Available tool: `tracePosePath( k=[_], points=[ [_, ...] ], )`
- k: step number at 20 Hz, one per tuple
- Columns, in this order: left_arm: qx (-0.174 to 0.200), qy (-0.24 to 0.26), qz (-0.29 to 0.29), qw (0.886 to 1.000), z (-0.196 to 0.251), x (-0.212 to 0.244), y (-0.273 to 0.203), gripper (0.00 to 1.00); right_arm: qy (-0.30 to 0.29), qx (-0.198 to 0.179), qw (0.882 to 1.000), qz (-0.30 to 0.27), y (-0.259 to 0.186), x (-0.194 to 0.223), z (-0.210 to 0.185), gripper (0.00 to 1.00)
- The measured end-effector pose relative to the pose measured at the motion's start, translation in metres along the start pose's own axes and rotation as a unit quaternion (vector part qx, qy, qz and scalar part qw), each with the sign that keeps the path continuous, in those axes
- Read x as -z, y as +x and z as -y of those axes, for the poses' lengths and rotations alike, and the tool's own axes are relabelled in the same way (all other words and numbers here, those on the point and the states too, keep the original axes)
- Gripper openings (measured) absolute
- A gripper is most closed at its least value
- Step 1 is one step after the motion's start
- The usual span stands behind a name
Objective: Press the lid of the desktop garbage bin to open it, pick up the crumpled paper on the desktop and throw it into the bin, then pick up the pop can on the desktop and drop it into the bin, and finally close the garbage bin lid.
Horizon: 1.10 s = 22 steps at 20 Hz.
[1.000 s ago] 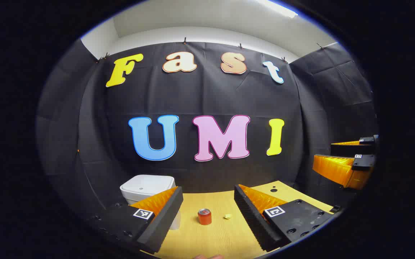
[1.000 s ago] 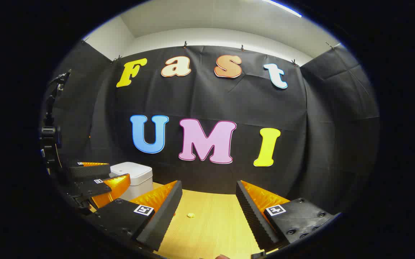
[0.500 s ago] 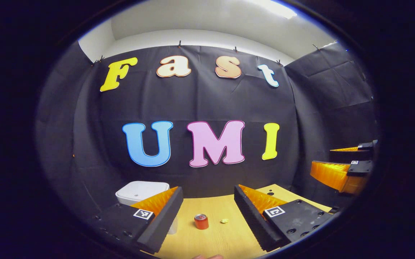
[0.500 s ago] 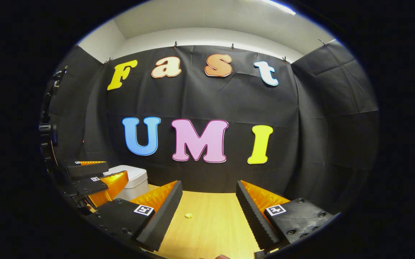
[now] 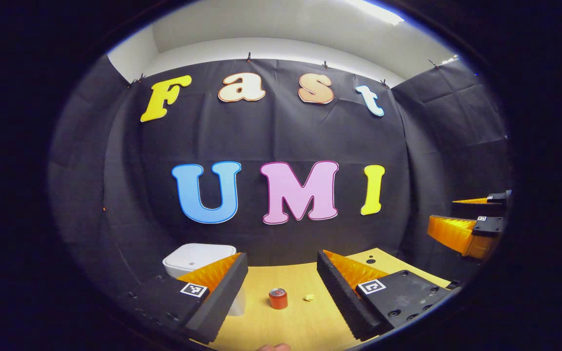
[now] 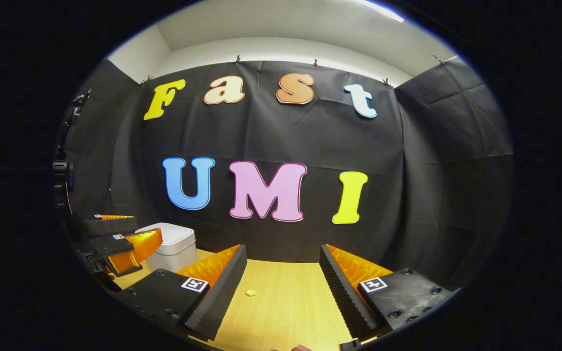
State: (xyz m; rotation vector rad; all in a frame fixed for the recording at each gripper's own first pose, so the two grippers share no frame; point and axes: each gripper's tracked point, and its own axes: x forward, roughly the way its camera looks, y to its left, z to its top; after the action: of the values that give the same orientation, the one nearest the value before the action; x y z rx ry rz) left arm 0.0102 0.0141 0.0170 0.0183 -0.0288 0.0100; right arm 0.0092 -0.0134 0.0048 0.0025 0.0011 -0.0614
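Both views have shifted slightly; each hand-held gripper, left (image 5: 281,277) and right (image 6: 283,273), gapes wide, holding nothing.

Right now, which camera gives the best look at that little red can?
The left gripper view: the pop can stands upright on the wooden desktop, in the open between that gripper's fingers. In the right gripper view I can't make it out.

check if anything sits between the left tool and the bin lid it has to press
Nothing visible does. The left tool is open above the table, the garbage bin stands closed just beyond its left finger, and the pop can stands off to the right.
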Motion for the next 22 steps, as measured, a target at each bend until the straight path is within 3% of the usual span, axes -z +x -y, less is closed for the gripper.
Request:
tracePosePath(
  k=[11,17,22],
  points=[
    [-0.016,0.023,0.015,0.999,-0.039,-0.014,0.021,0.96,-0.008,-0.018,1.0,0.009,0.011,-0.006,-0.016,0.96],
    [-0.01,0.001,-0.004,1.0,-0.053,-0.003,0.037,0.95,-0.013,-0.013,1.0,0.007,0.016,-0.005,-0.01,0.96],
    [-0.037,0.013,-0.013,0.999,-0.1,0.005,0.061,0.81,-0.01,-0.005,1.0,-0.001,0.014,0.002,0.0,0.96]
  ],
)
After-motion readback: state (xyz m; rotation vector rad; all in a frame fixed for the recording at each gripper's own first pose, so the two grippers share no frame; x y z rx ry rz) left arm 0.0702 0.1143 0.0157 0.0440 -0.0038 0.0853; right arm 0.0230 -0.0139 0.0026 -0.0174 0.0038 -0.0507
